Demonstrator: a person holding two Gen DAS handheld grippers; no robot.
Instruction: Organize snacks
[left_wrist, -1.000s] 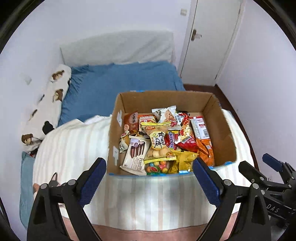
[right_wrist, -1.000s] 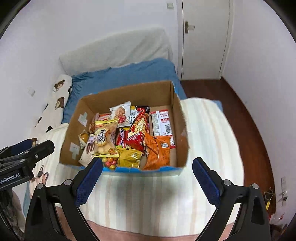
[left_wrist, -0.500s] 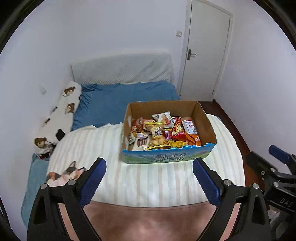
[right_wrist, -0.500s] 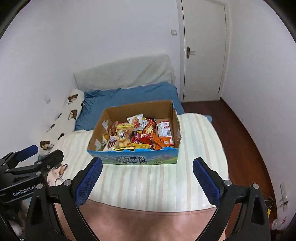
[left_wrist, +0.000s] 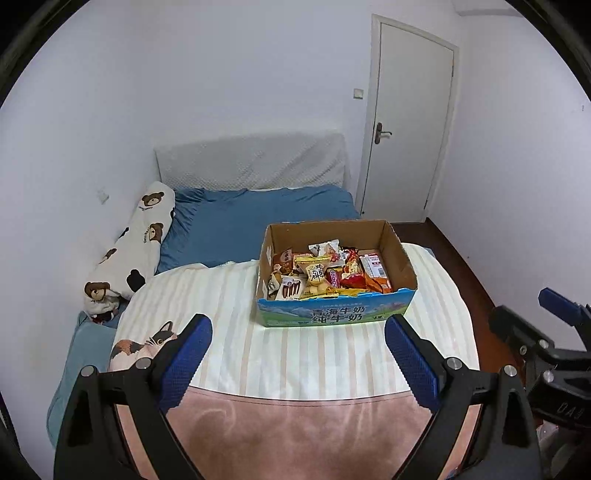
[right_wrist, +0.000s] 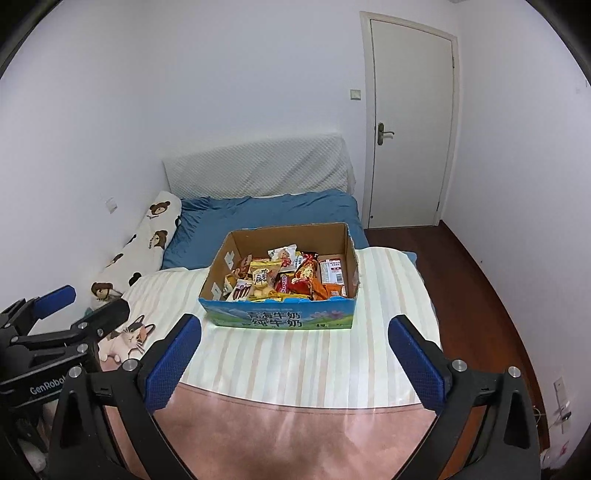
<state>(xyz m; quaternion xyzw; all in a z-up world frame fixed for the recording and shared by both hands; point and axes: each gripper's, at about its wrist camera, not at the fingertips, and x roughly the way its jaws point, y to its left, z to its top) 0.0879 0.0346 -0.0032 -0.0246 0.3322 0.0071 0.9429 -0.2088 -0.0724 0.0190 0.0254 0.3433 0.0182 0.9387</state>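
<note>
Left wrist view: a cardboard milk carton box (left_wrist: 334, 273) is sitting on the striped blanket (left_wrist: 295, 354) of the bed, toward its right side, with the blue sheet (left_wrist: 258, 221) lying beyond it at the far end. Snack packets (left_wrist: 325, 271) are lying inside the box in a loose overlapping heap: a chocolate-stick pack at near left, a yellow bag at centre, red and orange wrappers at right. No packet is showing outside the box.

Stage: this layout is fitting either a box waiting to be sorted or one already filled; the pictures are not settling which.

Handling note: the packets are looking thin and crinkly, so any pick is likely going best from above, on one top-lying wrapper, pinching an edge rather than the heap.

Left gripper (left_wrist: 297, 363): fingers are spreading wide, holding nothing, hovering near of the box and well apart from it.

Right gripper (right_wrist: 293, 360): fingers are likewise spreading wide, carrying nothing, touching nothing, facing the box's printed near wall.

Also present: bear-print bolster (right_wrist: 140, 251) at far left; door (right_wrist: 410, 129) at far right.
</note>
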